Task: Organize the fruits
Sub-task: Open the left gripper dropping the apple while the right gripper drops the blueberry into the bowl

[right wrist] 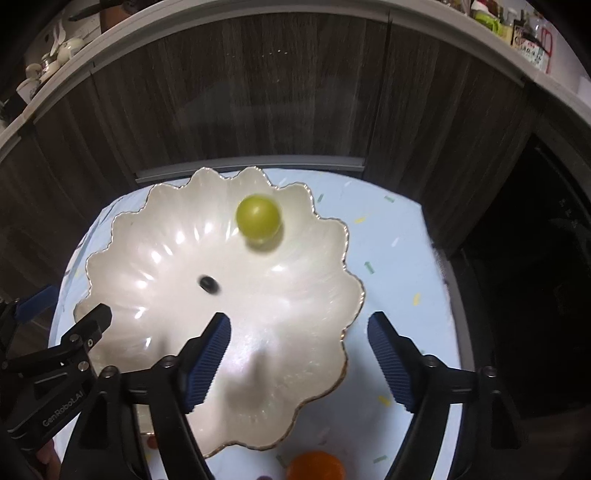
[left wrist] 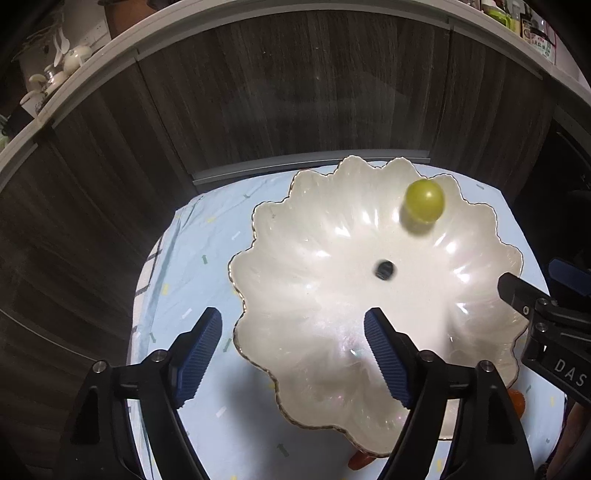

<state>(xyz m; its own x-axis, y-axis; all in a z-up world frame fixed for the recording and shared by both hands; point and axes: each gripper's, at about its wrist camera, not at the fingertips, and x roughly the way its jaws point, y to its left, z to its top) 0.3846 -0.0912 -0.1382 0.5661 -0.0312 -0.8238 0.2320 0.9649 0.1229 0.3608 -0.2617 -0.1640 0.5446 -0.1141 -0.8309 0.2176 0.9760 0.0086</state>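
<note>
Both the left gripper (left wrist: 293,334) and the right gripper (right wrist: 299,338) hang with jaws spread wide and nothing between them over the white scalloped gold-rimmed ceramic bowl (left wrist: 476,221). Inside it lie a round green grape (left wrist: 424,200) near the far rim and a small dark, blurred fruit (left wrist: 384,270), perhaps a blueberry, at the centre. An orange fruit (right wrist: 316,466) sits on the pale blue patterned tablecloth (left wrist: 207,236) just beside the bowl's near edge.

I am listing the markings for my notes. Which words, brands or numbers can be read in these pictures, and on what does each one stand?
"DAS": on the right gripper, cut off by the picture's edge.
"GenRobot.AI": on the left gripper.
Labels on the shelf bottles: too small and blurred to read.
Nothing on the plate or cloth.
</note>
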